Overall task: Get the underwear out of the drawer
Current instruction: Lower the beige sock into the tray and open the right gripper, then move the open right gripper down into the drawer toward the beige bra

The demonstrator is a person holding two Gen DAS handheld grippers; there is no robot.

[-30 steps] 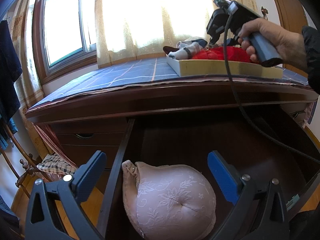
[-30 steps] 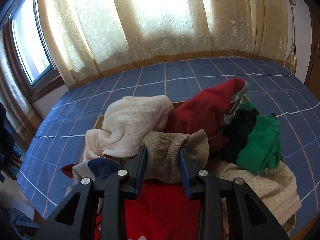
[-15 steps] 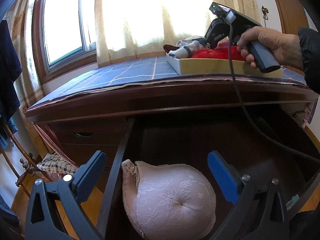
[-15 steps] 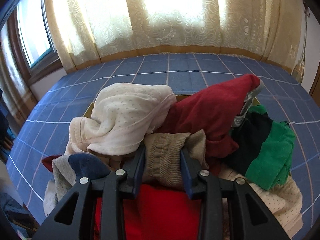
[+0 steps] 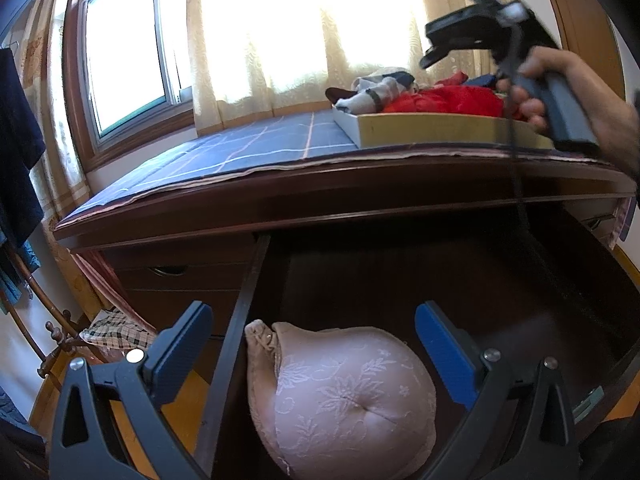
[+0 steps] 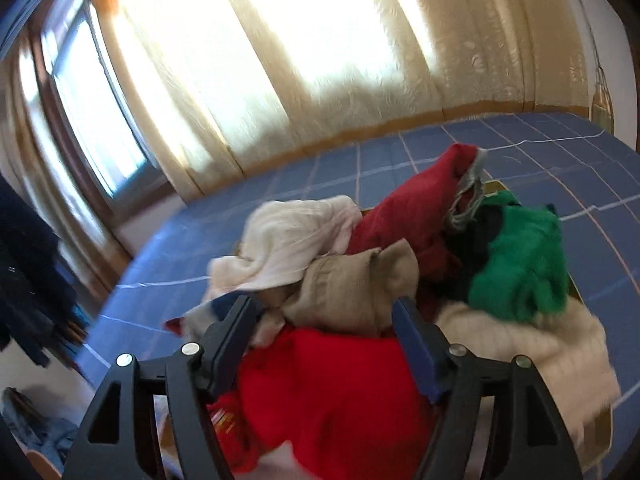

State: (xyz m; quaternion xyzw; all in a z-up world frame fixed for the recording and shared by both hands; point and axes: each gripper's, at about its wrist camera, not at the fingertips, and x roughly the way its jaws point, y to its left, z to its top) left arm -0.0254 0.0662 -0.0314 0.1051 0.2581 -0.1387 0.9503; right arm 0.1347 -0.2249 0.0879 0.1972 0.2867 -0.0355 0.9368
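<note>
Jaws of the right gripper [image 6: 324, 326] have just been opening, apart from the beige garment [image 6: 356, 288] between them; left gripper [image 5: 312, 334] jaws stand wide over the pink bra [image 5: 348, 396] in the drawer [image 5: 440, 276].

Glossy dark wood drawer [image 5: 400, 272]; pink lace-patterned cloth bra [image 5: 344, 400].

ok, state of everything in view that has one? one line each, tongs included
drawer: pulled open
pink bra: lying in the drawer, between the left tongs' fingers, not gripped
left tongs: open
right tongs: open, jaws just opened; nothing pressed between them
beige garment: released, resting on the pile
tray: on the dresser top, heaped with clothes
window: cannot tell open or shut
</note>
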